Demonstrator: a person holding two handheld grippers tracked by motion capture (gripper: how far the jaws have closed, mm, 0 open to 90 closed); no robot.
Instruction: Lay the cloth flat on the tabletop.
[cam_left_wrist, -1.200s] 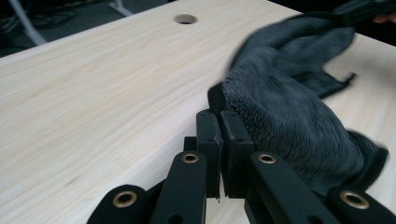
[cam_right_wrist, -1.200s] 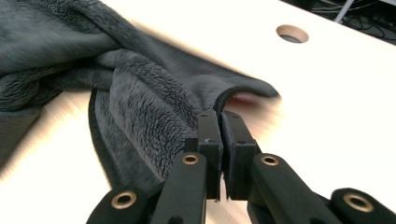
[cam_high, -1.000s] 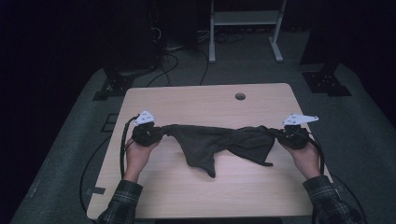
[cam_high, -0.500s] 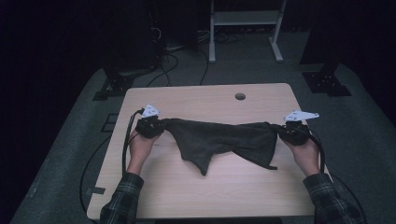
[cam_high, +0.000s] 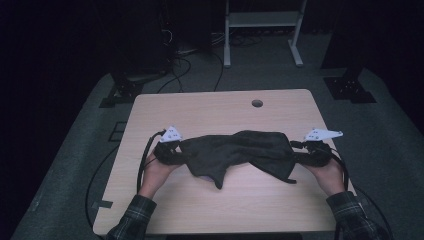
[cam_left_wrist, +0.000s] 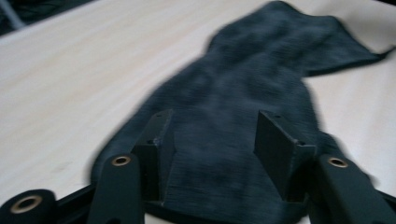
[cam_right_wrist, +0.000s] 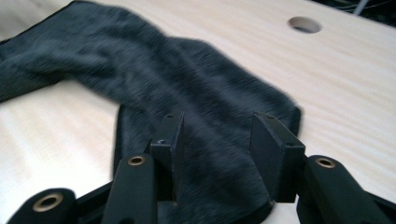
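Observation:
A dark grey cloth (cam_high: 240, 152) lies bunched across the middle of the light wooden table (cam_high: 210, 110), one corner drooping toward the front. My left gripper (cam_high: 184, 153) sits at its left end and my right gripper (cam_high: 296, 154) at its right end, both low on the table. In the left gripper view the left gripper (cam_left_wrist: 212, 126) stands open, its jaws having just been opening, with the cloth (cam_left_wrist: 252, 79) lying loose between them. In the right gripper view the right gripper (cam_right_wrist: 217, 128) is likewise open after just opening, and the cloth (cam_right_wrist: 154, 65) rests slack between its pads.
A round cable hole (cam_high: 257, 103) is in the table's far right part, also near the right gripper (cam_right_wrist: 304, 24). Black cables trail from both grippers off the table's sides. A white frame (cam_high: 260, 30) stands on the floor beyond the table.
The cloth, stretched taut between the grippers before, now lies slack and bunched on the table. Both grippers' jaws have opened off it, and the left hand has shifted inward and down.

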